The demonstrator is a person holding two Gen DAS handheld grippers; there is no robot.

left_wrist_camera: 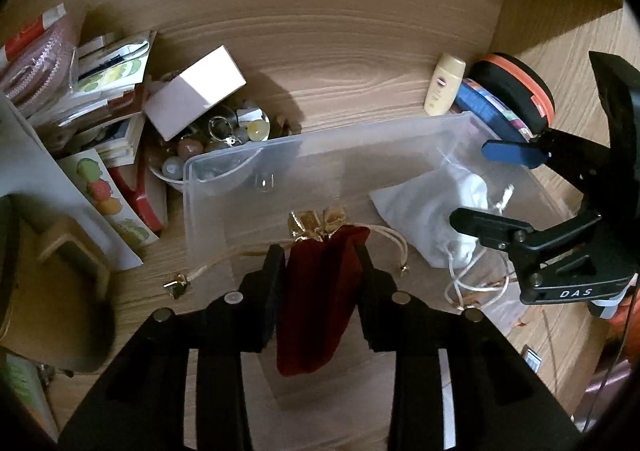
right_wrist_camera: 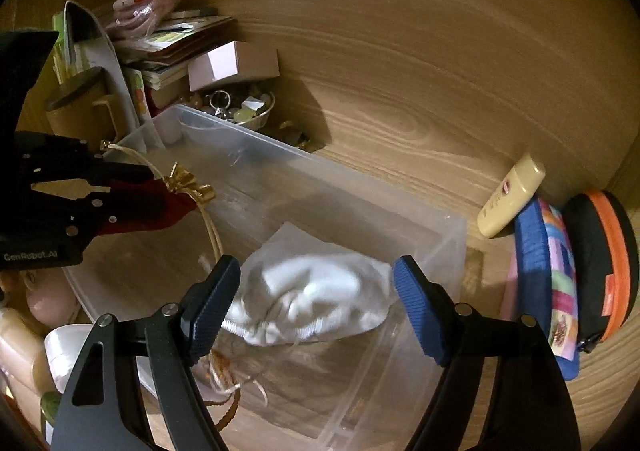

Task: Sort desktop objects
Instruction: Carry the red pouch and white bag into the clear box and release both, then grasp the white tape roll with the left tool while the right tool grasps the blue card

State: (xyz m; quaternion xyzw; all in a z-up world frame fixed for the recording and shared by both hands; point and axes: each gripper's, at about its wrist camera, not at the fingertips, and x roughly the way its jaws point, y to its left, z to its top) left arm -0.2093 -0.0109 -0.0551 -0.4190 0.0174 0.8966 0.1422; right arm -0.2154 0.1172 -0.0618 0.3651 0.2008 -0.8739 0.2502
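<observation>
My left gripper (left_wrist_camera: pixel 320 255) is shut on a dark red drawstring pouch (left_wrist_camera: pixel 316 303) with a gold top and cream cords, held above the clear plastic bin (left_wrist_camera: pixel 224 171). The pouch also shows in the right wrist view (right_wrist_camera: pixel 160 207), at the left over the bin's rim (right_wrist_camera: pixel 452 251). A white drawstring pouch (right_wrist_camera: pixel 316 299) lies inside the bin; it also shows in the left wrist view (left_wrist_camera: pixel 432 211). My right gripper (right_wrist_camera: pixel 316 291) is open, its blue pads either side of the white pouch and just above it.
A bowl of beads and rings (left_wrist_camera: pixel 224 139) with a white box (left_wrist_camera: pixel 196 91) on it sits behind the bin, beside stacked booklets (left_wrist_camera: pixel 112 91). A cream bottle (right_wrist_camera: pixel 512 195), a blue patterned case (right_wrist_camera: pixel 548 283) and a black-orange round case (right_wrist_camera: pixel 604 263) stand at the right against the wooden wall.
</observation>
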